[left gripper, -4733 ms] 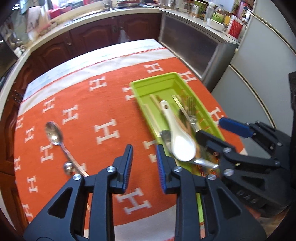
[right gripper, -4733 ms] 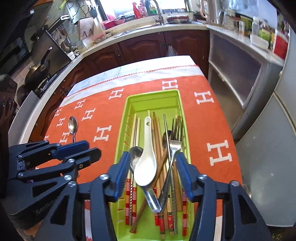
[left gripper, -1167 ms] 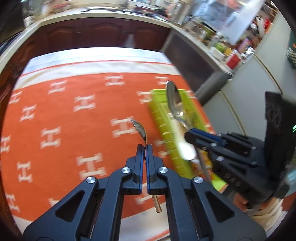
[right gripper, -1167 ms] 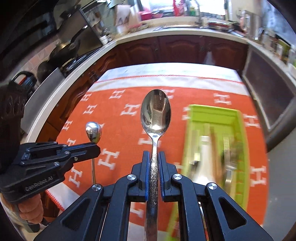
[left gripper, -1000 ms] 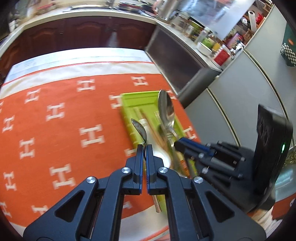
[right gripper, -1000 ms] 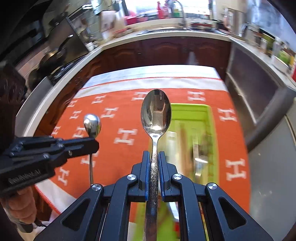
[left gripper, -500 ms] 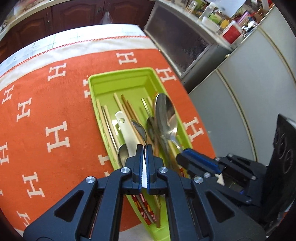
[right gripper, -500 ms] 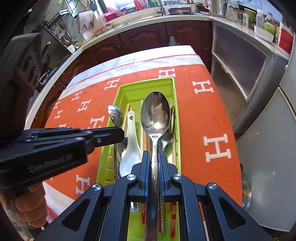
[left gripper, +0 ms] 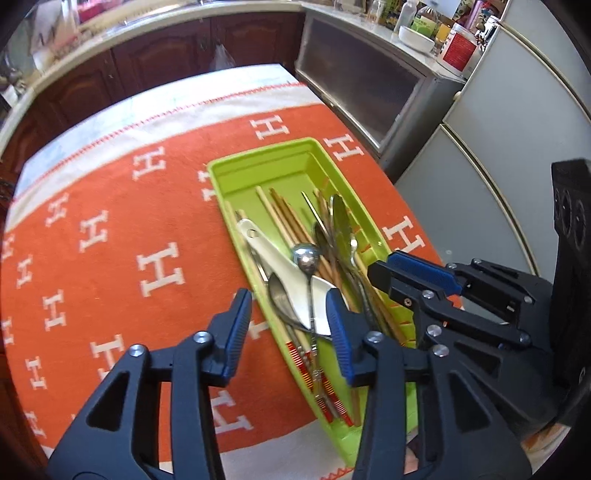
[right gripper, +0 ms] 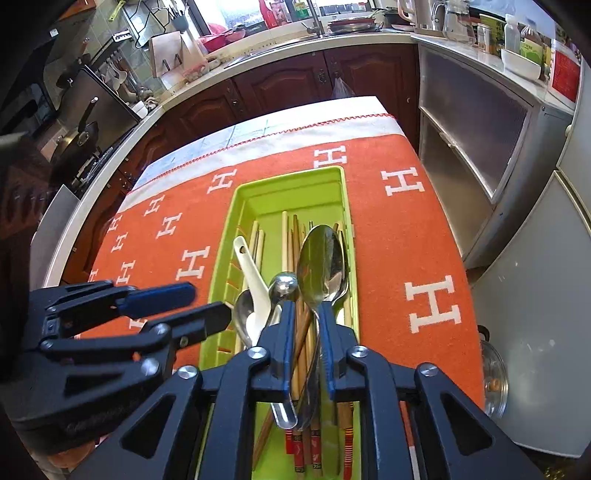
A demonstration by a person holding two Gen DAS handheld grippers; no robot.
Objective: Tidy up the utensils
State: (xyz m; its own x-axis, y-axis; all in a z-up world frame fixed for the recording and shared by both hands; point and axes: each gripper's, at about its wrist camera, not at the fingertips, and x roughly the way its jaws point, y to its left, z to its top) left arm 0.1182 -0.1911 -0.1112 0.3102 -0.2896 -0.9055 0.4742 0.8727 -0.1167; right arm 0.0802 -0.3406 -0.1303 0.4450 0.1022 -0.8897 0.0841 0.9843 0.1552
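Orange cloth [left gripper: 110, 229], green tray [left gripper: 266, 170]; utensil handles hidden behind both grippers.

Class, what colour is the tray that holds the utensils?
The tray is bright lime green, clearest in the right wrist view.

A home kitchen. Dark wood cabinets [right gripper: 295, 85] run under a pale bench [right gripper: 280, 48] that curves round the room, with a tap [right gripper: 314, 16] by a bright window. A pan [right gripper: 79, 136] sits on a stove at the left. Bottles and jars [left gripper: 413, 14] and a white bowl [right gripper: 521, 62] stand on the bench at the right, beside a grey fridge [left gripper: 517, 129]. Near the camera, a green cutlery tray [right gripper: 295, 184] lies on an orange cloth [right gripper: 406, 229] patterned with white H letters.
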